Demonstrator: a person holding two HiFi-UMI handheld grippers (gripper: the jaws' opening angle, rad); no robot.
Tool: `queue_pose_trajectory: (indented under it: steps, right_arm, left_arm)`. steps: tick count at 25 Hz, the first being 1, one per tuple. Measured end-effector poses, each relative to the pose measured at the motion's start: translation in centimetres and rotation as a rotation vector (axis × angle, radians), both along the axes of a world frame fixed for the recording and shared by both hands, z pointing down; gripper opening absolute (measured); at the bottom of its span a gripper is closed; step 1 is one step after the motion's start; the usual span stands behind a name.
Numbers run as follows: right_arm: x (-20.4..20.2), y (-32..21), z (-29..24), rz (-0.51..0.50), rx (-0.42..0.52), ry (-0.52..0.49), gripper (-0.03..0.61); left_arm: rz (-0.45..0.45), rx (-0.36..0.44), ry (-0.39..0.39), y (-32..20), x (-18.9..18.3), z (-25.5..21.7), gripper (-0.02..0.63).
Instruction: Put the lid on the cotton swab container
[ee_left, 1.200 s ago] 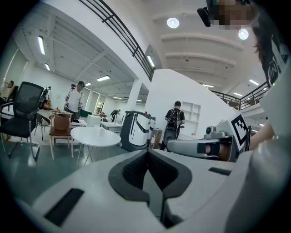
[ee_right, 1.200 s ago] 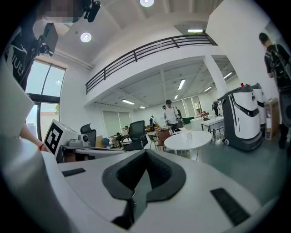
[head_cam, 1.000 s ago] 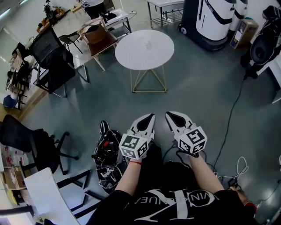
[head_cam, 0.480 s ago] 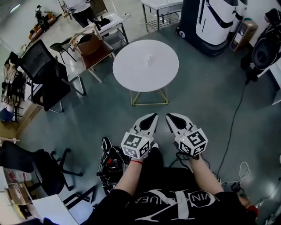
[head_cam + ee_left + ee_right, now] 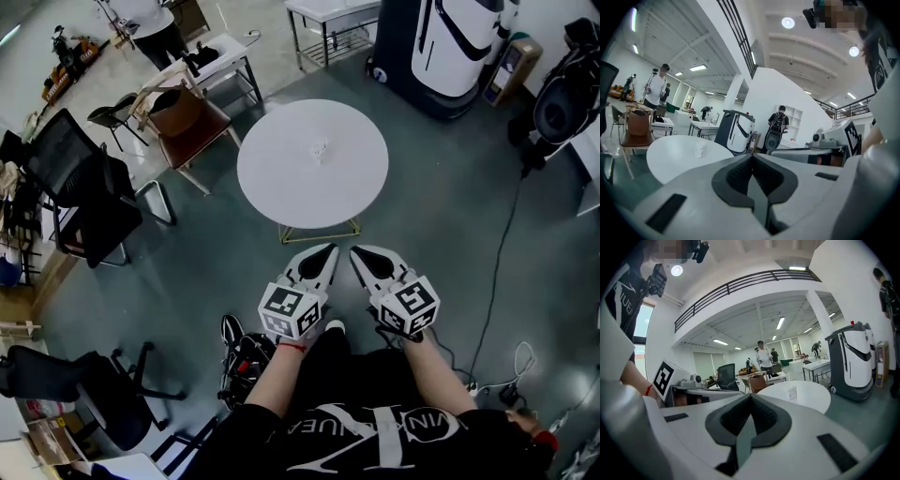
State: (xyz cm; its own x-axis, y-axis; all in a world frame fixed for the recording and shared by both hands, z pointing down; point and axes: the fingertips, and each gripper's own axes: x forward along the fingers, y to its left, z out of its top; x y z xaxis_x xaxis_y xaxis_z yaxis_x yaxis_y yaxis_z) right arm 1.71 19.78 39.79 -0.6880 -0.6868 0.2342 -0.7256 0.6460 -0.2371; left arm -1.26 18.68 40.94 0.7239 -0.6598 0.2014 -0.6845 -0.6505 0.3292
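At the far left we see a black office chair, and beside it a brown chair. Lower down, a black bundle lies on the grey floor by our left leg. Our arm hides half of it, and we cannot tell what it is.

In the middle stands a round white table. The cotton swab container sits near the middle of the table, away from every edge. It looks so small in all our views that we cannot tell if its lid is on. We cannot pick out a lid lying by itself either.

Just below the table's near edge we hold both claws side by side, well apart from the container. The left claw is closed, its jaws pressed together with nothing between them. The right claw is closed and empty too.

At the top right a big white and black machine is cut off by the picture's edge. A thin cable runs down the floor on the right.
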Motion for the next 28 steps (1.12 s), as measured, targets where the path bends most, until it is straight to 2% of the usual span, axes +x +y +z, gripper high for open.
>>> queue_pose_trajectory:
  steps: [4, 12, 19, 28]
  right_arm:
    - [-0.5, -1.5, 1.0, 0.007, -0.008, 0.031, 0.002]
    - [-0.6, -4.4, 1.0, -0.010, -0.040, 0.009, 0.002]
    - [-2.4, -9.3, 2.3, -0.108, -0.055, 0.004, 0.002]
    - [-2.6, -18.4, 2.6, -0.254, -0.065, 0.051, 0.002]
  left_arm:
    - [0.013, -0.010, 0.009, -2.0, -0.7, 0.4, 0.006]
    - [0.029, -0.028, 0.015, -4.2, 0.7, 1.0, 0.006]
    - [-0.027, -0.037, -0.005, -9.0, -0.4, 1.9, 0.006]
    - [-0.158, -0.081, 0.018, -18.2, -0.5, 2.7, 0.006]
